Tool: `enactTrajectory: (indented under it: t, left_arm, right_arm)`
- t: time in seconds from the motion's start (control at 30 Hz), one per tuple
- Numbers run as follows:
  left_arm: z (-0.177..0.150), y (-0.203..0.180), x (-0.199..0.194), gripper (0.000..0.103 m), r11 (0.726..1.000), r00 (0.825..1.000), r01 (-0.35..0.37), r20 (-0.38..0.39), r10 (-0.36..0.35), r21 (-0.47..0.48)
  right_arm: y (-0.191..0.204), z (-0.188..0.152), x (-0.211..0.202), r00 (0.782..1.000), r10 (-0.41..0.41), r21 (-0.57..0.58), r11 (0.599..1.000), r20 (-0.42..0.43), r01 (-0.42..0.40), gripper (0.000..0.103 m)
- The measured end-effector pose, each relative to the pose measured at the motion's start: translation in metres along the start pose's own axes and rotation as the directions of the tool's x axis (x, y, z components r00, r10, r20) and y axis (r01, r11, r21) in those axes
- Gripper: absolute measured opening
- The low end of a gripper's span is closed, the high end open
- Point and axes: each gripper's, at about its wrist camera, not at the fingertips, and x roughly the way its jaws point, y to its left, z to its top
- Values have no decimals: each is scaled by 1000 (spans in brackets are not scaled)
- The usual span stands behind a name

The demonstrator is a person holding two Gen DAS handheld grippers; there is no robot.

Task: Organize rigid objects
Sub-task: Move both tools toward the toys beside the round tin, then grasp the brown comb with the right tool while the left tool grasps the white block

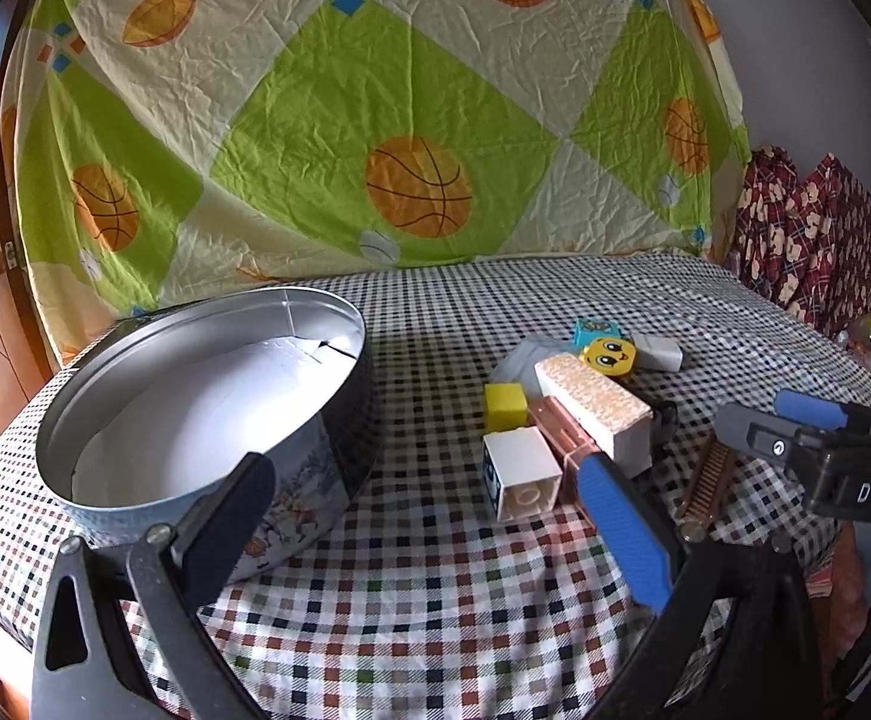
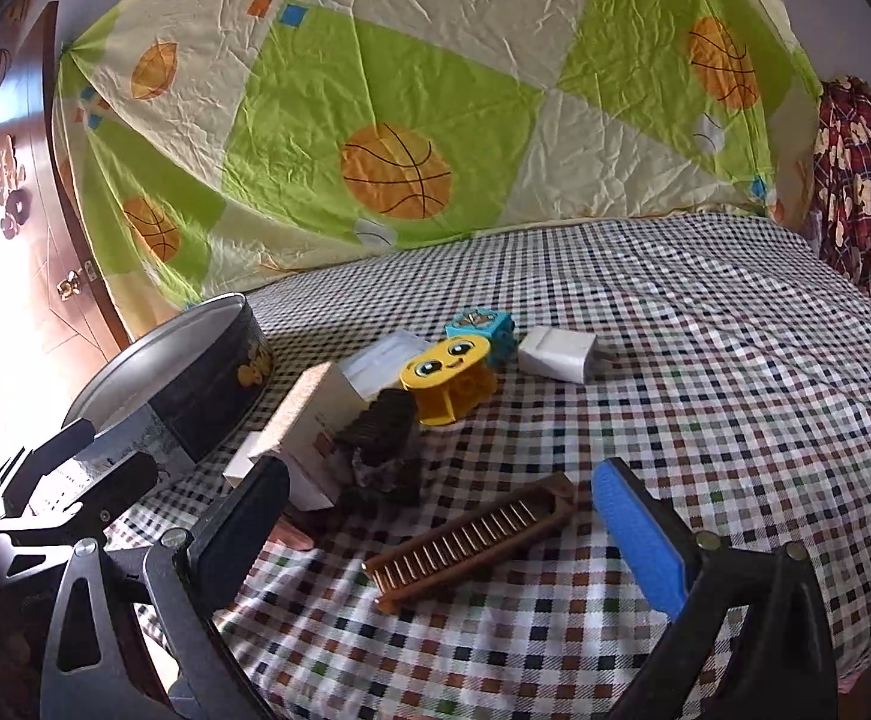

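Both tongs hang low over the checked bench (image 2: 705,360), each spread wide and gripping nothing.

The left tongs (image 1: 429,516) sit between the round tin (image 1: 207,408) and the heap of small things. The dark finger overlaps the tin's near wall in the left wrist view; the blue finger (image 1: 627,534) reaches just in front of the white block (image 1: 522,471), though I cannot tell whether it touches. The tin stands open on the left of the bench, with white paper lining its bottom.

The heap lies just right of the tin. Closest in are the white block and a yellow cube (image 1: 504,405) beside it, and a copper tube (image 1: 561,435) runs between them and a long white box with a speckled top (image 1: 594,405). Behind these lie a grey piece (image 1: 519,360), a yellow smiley block (image 1: 608,356), a teal block (image 1: 597,329) and a white charger (image 1: 660,352). From the right wrist view a dark, ridged thing (image 2: 384,426) rests against the long box; what it is I cannot tell.

The right tongs (image 2: 435,531) are at the near right of the heap, straddling a brown comb (image 2: 471,540) that lies flat on the cloth, apart from the rest. Neither finger touches it.

A sheet printed with basketballs (image 1: 375,138) hangs behind the bench.
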Motion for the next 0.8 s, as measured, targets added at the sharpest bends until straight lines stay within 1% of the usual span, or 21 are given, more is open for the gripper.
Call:
enactTrajectory:
  t: [0.1,0.2,0.4,0.57,0.67,0.8]
  left_arm:
    - [-4,-6,6,103,1000,1000,6,-14,-6,20]
    - [-5,-8,10,103,999,1000,17,-23,-16,28]
    - [-10,-9,19,103,999,998,32,-53,-30,24]
    - [-11,-11,26,103,998,997,43,-70,-41,36]
    - [-11,-13,33,103,998,994,46,-97,-42,39]
    - [-8,-17,35,103,998,994,43,-100,-37,55]
  right_arm:
    - [-1,-6,10,999,-11,-24,1000,-32,11,102]
    - [2,-10,16,998,-1,-47,999,-55,-2,102]
    - [5,-18,29,994,0,-80,997,-105,-9,102]
    - [3,-20,31,994,-1,-94,996,-114,-9,102]
    - [1,-19,32,992,-9,-96,995,-127,-3,102]
    - [-3,-16,33,991,-13,-82,997,-130,2,102]
